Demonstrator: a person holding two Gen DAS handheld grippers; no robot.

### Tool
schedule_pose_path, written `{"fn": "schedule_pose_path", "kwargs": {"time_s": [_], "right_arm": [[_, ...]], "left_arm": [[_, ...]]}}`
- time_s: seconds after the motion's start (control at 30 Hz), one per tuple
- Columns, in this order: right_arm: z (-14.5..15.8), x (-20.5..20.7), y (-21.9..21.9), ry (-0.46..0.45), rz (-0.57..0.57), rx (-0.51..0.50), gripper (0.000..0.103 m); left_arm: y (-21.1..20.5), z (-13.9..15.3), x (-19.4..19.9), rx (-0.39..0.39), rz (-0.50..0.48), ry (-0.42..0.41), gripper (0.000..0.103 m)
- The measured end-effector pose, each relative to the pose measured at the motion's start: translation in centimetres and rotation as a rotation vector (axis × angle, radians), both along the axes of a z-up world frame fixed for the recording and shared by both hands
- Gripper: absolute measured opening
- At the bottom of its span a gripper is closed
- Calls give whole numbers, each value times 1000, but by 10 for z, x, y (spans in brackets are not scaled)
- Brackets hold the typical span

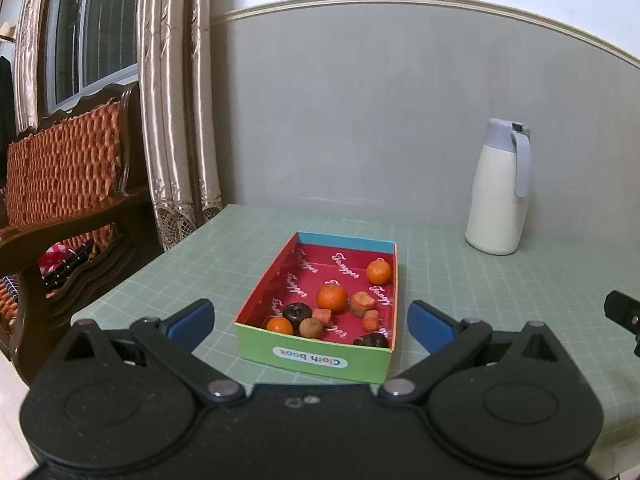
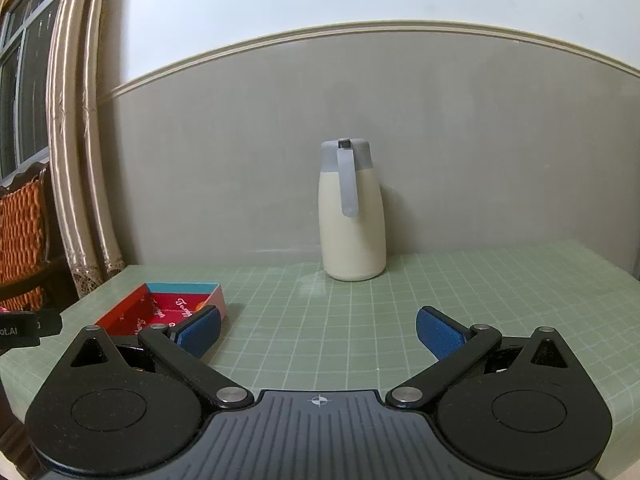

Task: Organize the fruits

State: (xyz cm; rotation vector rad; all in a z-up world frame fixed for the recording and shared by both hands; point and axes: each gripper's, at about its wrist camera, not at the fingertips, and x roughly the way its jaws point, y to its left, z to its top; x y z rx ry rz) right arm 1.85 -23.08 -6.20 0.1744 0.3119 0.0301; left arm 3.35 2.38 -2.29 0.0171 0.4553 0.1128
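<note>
Green bench (image 1: 500, 280) carries the box (image 1: 316, 354) holding all the fruits (image 1: 331, 298). I keep both grippers' jaws wide, holding nothing, left gripper (image 1: 311, 324) facing the box, right gripper (image 2: 318, 326) beside it.

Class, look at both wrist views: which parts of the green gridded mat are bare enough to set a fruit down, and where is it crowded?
Bare: the green gridded mat between the colourful cardboard box and the cream jug with grey lid, plus the stretch right of the jug. Crowded: inside the box, where the small fruits cluster near its front wall.
</note>
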Motion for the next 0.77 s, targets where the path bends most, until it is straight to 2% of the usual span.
{"fn": "schedule_pose_path", "kwargs": {"time_s": [0.5, 0.67, 0.77], "right_arm": [[-2, 2, 0, 3, 9, -4, 103], [-4, 6, 1, 7, 7, -2, 103], [-7, 11, 1, 13, 6, -1, 103]], "left_arm": [[-1, -3, 1, -4, -28, -10, 97], [-6, -7, 6, -5, -55, -6, 91], [-10, -10, 11, 16, -48, -1, 94]]}}
